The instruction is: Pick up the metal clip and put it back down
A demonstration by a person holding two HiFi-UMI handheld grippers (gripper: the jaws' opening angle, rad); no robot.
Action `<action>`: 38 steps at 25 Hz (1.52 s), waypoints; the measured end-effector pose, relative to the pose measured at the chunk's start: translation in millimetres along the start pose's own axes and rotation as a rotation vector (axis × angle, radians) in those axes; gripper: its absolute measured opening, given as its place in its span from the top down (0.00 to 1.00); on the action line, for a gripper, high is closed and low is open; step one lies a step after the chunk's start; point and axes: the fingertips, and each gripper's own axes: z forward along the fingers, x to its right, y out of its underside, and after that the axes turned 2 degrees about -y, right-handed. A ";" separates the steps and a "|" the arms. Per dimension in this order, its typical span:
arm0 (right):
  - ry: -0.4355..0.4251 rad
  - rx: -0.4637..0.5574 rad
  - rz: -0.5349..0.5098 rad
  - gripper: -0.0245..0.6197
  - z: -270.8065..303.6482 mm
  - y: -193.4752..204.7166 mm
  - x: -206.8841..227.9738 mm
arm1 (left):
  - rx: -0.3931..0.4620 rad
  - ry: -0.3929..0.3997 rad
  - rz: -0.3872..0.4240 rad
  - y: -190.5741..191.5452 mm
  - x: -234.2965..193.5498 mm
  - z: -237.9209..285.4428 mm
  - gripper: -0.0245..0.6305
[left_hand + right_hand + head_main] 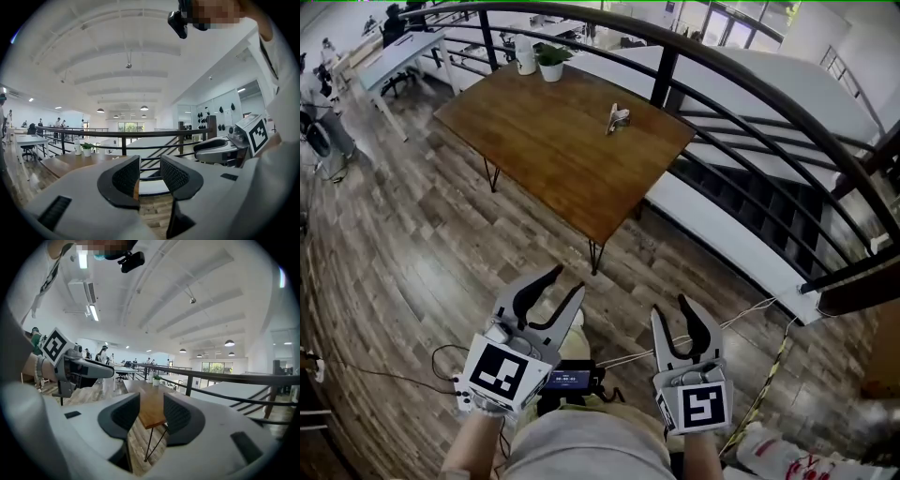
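Note:
The metal clip (617, 118) lies on the far right part of the brown wooden table (544, 150), well ahead of both grippers. My left gripper (565, 285) is held low over the floor, short of the table's near corner, jaws open and empty. My right gripper (669, 313) is beside it to the right, also open with nothing between its fingers. In the left gripper view the left gripper (150, 174) points toward the railing, with the table (70, 161) at left. In the right gripper view the right gripper (151, 412) frames the table's (151, 404) near end. The clip is too small to make out in either gripper view.
A black curved railing (741, 84) runs behind and to the right of the table, with a stairwell past it. A potted plant (550, 62) and a white bottle (525, 54) stand at the table's far end. Cables (412, 380) trail on the wood floor. Desks and people are far left.

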 end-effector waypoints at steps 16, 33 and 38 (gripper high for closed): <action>0.082 -0.048 0.036 0.72 198.9 -38.9 66.8 | -0.057 0.082 -0.030 -9.5 -156.3 151.2 0.74; 0.076 -0.088 0.069 0.73 285.9 -28.0 91.9 | -0.065 0.113 -0.011 -3.4 -209.5 221.2 0.75; 0.054 -0.076 0.077 0.73 291.6 -28.2 99.0 | -0.074 0.078 -0.017 -0.6 -213.8 224.5 0.74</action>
